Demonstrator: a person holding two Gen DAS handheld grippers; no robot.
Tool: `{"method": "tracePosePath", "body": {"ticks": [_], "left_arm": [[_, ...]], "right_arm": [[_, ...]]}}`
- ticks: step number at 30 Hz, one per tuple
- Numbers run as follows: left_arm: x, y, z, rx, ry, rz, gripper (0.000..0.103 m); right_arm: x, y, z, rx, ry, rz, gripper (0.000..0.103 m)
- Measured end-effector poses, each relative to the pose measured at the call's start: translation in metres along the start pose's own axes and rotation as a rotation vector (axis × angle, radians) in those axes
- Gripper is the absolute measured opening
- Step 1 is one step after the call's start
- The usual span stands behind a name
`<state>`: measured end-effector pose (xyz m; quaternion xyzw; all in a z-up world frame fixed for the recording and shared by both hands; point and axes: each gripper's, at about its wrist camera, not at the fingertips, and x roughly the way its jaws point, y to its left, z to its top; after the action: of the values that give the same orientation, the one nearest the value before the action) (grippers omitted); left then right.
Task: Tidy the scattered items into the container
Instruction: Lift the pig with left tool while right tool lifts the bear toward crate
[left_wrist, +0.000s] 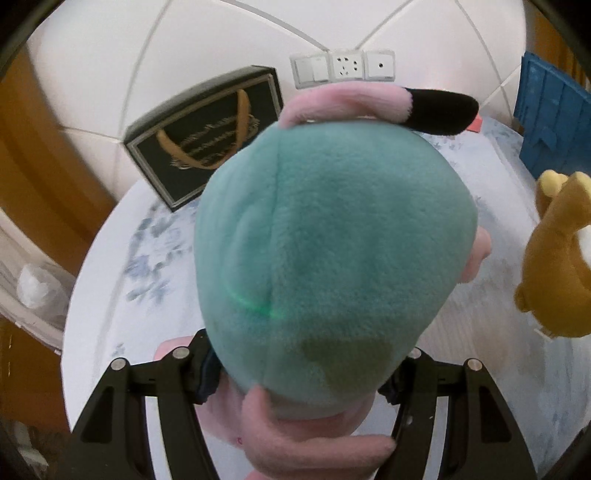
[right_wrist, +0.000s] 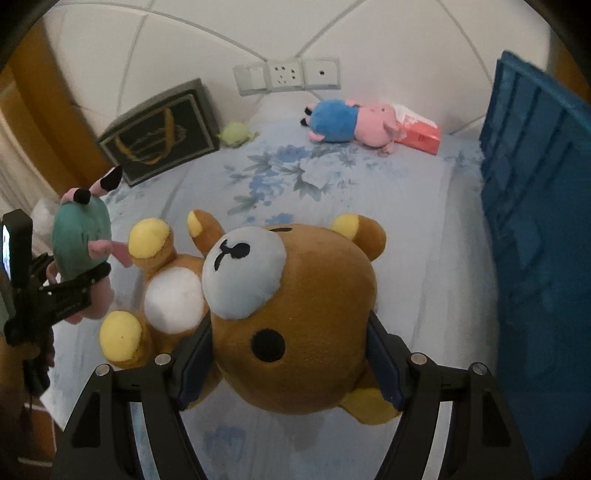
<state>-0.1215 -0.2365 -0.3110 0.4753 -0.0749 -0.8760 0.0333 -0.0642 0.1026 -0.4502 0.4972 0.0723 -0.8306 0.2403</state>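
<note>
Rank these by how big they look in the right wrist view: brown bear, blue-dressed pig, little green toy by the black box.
1. Brown bear, partly nearness
2. Blue-dressed pig
3. Little green toy

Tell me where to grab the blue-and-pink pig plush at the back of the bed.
Grip the blue-and-pink pig plush across its blue body, coming from above. It lies on its side, lengthwise along the wall, so the round midsection is the widest soft part showing, clear of the tissue box by its head.
</note>
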Motion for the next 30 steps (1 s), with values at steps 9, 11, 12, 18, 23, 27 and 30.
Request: {"method": "tracePosePath", "body": {"ticks": [9, 11, 12, 18, 23, 27, 30], "left_arm": [[-0.079, 0.004, -0.011, -0.067, -0.034, -0.001, 0.064], [-0.095, 0.0, -0.013, -0.069, -0.048, 0.0, 0.064], [-0.104, -0.003, -0.013, -0.069, -0.056, 0.001, 0.064], [-0.148, -0.013, -0.012, -0.082, -0.079, 0.014, 0.064], [-0.181, -0.032, -0.015, -0.101, -0.099, 0.023, 0.064], [-0.205, -0.047, -0.015, -0.109, -0.115, 0.035, 0.064], [-0.22, -0.056, -0.013, -0.128, -0.133, 0.046, 0.064]], "right_arm": [[-0.079, 0.006, -0.012, -0.042, -0.054, 0.033, 0.075], [-0.093, 0.006, -0.013, -0.056, -0.066, 0.039, 0.075], [-0.098, 0.005, -0.013, -0.06, -0.073, 0.042, 0.075], [-0.137, -0.001, -0.012, -0.078, -0.115, 0.062, 0.075], [-0.165, -0.004, -0.015, -0.116, -0.146, 0.086, 0.075], [-0.186, -0.007, -0.019, -0.139, -0.163, 0.104, 0.075], [-0.198, -0.009, -0.02, -0.16, -0.17, 0.117, 0.075]]}}
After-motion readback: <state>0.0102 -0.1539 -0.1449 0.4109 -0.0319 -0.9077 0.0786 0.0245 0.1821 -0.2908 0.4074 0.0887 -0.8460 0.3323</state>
